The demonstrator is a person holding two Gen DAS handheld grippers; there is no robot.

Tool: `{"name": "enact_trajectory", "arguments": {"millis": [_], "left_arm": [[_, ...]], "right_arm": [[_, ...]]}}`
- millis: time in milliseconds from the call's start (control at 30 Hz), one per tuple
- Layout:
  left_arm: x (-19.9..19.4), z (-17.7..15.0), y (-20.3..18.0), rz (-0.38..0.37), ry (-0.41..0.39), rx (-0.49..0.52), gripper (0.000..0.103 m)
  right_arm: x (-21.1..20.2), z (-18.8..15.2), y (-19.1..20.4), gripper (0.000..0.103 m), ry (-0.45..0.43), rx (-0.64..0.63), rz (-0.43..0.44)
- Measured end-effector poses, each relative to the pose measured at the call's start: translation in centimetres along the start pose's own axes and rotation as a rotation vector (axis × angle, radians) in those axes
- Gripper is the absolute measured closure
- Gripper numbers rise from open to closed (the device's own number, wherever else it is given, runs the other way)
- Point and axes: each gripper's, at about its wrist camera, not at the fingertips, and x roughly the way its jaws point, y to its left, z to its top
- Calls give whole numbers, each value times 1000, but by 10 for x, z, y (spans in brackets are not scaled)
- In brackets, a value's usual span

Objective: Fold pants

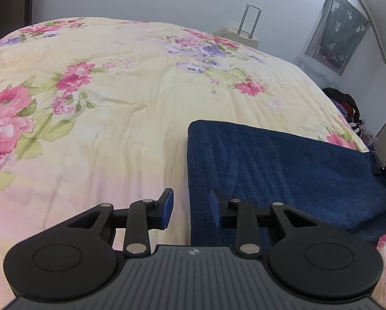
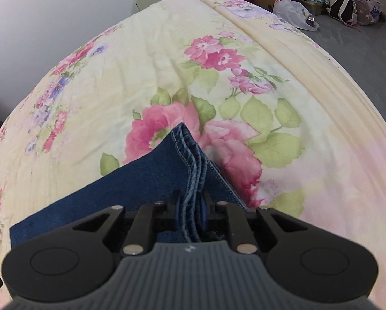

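We have the pants (image 1: 283,170), dark blue denim, lying folded on the floral bed (image 1: 115,103), filling the 3 to 5 o'clock part of the left wrist view. Our right claw (image 2: 191,206) is pinching a stack of stitched hem edges, several layers bunched between its pads and lifted off the bed toward 12 o'clock; gripping all layers together looks meant to carry them over as one so the fold stays aligned. Our left claw (image 1: 191,206) is spread and holds nothing, hovering straddling the folded edge at the pants' 9 o'clock side, probably placed to pin or steady that crease while the other end travels. We judge another fold is under way, not yet laid down.
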Motion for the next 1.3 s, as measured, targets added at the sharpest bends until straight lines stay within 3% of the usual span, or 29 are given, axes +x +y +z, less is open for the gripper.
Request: {"name": "enact_trajectory", "arguments": {"millis": [100,200,233,400,500,667,833,900,967,1067,1167,1300], "left_arm": [[7,-4,1,14,23,6,64],[5,-7,2,10,20,2,59],[3,-8,2,10,17,0,58],[-3,-13,2,17,8,-24,56],[-9,-15,1,13,5,-40,56],[-23,-17,-4,1,-12,-67,56],[-35,-17,-11,-2,-25,-84,55],[-39,-16,-13,-1,-32,-75,54],[-40,-15,-15,-5,-34,-66,52],[-33,-17,-20,-10,-21,-62,52],[-27,-19,-30,-5,-12,-53,52],[-22,-23,-42,-4,3,-1,52]], "right_arm": [[13,-4,-4,84,2,7,-41],[-5,-4,-10,63,-13,39,-49],[-13,-5,-13,63,-23,46,-48],[-79,-30,-37,49,-83,162,92],[-103,-53,-53,46,-105,233,127],[-92,-92,-78,46,-46,408,264],[-47,-112,-94,61,-30,578,351],[-37,-116,-99,87,-22,632,354],[-46,-111,-95,97,-36,610,381],[-89,-88,-66,98,-130,403,387],[-110,-75,-39,99,-225,189,254],[-76,-82,-60,99,-132,278,174]]}}
